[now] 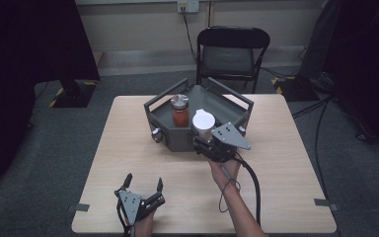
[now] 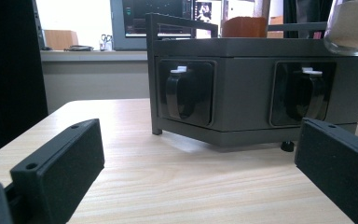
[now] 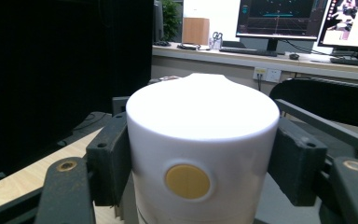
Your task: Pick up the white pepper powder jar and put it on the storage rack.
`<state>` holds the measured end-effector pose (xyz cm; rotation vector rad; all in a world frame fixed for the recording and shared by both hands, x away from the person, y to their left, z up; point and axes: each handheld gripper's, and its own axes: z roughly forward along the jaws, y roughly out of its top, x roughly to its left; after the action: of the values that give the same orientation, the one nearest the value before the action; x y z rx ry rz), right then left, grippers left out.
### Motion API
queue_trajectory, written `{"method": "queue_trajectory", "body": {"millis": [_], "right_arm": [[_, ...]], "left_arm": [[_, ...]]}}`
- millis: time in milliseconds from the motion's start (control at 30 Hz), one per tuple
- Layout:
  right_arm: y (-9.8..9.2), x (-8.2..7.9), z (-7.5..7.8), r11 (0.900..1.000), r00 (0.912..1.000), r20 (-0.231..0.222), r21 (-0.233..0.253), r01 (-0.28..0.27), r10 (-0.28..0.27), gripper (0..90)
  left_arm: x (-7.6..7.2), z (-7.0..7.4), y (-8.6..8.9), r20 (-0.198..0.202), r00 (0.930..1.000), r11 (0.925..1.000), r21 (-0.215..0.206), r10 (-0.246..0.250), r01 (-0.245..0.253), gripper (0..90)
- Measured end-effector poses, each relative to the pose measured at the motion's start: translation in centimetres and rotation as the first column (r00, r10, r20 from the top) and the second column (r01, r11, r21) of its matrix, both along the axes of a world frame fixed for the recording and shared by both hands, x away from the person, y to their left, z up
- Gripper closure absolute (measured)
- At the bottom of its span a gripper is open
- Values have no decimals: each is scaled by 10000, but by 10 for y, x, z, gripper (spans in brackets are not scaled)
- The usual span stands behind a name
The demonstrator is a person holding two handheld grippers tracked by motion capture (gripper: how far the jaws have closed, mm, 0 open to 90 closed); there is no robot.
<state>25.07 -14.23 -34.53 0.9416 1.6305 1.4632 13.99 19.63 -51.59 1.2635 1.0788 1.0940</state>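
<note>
right gripper (image 1: 203, 143) clamps the white-lidded jar (image 1: 203, 123) at frame centre; keep it upright over the grey tray (image 1: 177, 140); left gripper (image 1: 143, 186) idles open, lower left

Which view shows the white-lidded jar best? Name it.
The right gripper view: the white-lidded jar sits large between the right gripper jaws. The high view shows it small from above; the left gripper view catches its glass base.
</note>
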Motion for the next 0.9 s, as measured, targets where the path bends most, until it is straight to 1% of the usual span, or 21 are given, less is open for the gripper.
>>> {"method": "queue_trajectory", "body": {"millis": [133,200,267,533,600,800,900], "right_arm": [[-2,7,4,9998,9998,-63,56,186,-186,305],[-3,11,6,9995,9995,-82,0,321,-321,304],[-4,13,8,9991,9991,-103,95,406,-405,305],[-5,25,22,9972,9972,-27,74,744,-744,305],[-4,29,24,9963,9964,-54,137,844,-843,305],[4,41,28,9924,9924,-36,-56,1228,-1228,305],[5,48,27,9918,9918,-73,74,1275,-1274,305]], "left_arm": [[0,0,0,-2,10000,10000,0,1,-1,7],[0,0,0,-2,10000,10000,-2,1,-1,7],[0,0,0,-2,10000,10000,-1,1,-1,8],[0,0,0,0,10000,10000,-2,4,-4,8],[0,0,0,1,10000,10000,0,4,-4,8],[0,0,-1,4,10000,10000,-6,35,-35,8],[0,0,-1,3,10000,10000,-1,55,-55,8]]}}
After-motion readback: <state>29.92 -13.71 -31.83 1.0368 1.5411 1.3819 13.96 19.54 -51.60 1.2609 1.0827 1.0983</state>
